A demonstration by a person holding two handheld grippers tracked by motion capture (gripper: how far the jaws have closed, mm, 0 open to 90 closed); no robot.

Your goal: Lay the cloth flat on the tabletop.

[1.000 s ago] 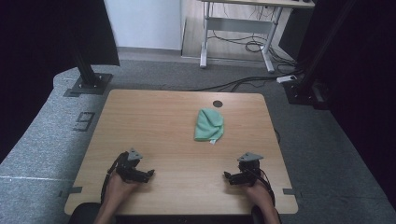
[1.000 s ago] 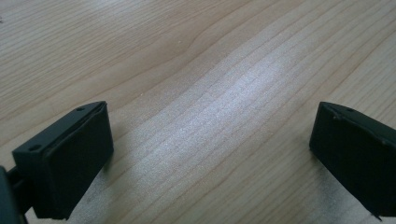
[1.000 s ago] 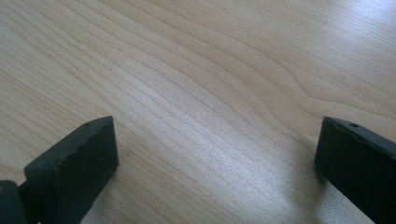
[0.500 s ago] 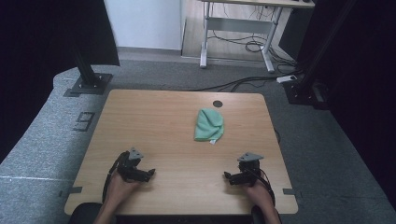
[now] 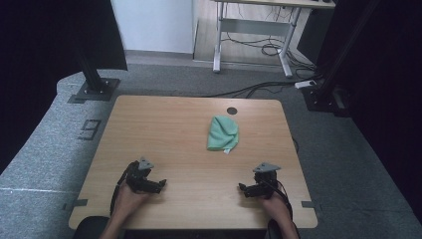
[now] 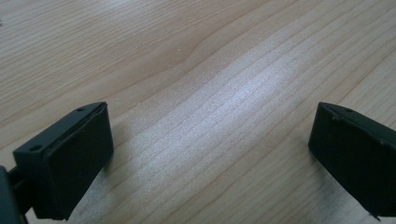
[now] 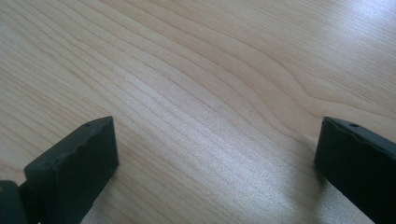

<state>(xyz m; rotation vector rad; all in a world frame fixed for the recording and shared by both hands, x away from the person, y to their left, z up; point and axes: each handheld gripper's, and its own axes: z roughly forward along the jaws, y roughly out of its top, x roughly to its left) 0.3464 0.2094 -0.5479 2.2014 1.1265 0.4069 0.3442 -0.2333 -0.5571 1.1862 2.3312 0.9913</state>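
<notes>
Green cloth (image 5: 223, 133) lies crumpled on the wooden bench (image 5: 164, 129), right of centre and toward the far edge, with a small white tag at its near corner. A dark round port (image 5: 232, 110) sits in the bench surface just beyond the cloth, apart from it.

Left gripper (image 5: 152, 184) rests near the front left of the bench, held in the person's left hand (image 5: 127, 199), pointing toward the right. In the left gripper view its 2 black jaws stand wide apart over bare wood grain, holding nothing.

Right gripper (image 5: 247, 189) rests near the front right of the bench, held in the person's right hand (image 5: 273, 201), pointing toward the left. In the right gripper view its 2 jaws are likewise spread wide over bare wood, with nothing between them.

Both grippers are well apart from the cloth and from each other. Each carries a grey 3-cornered plate on top.

Grey carpet (image 5: 50, 149) surrounds the bench. A white-framed desk (image 5: 249, 35) with cables beneath stands beyond it.
</notes>
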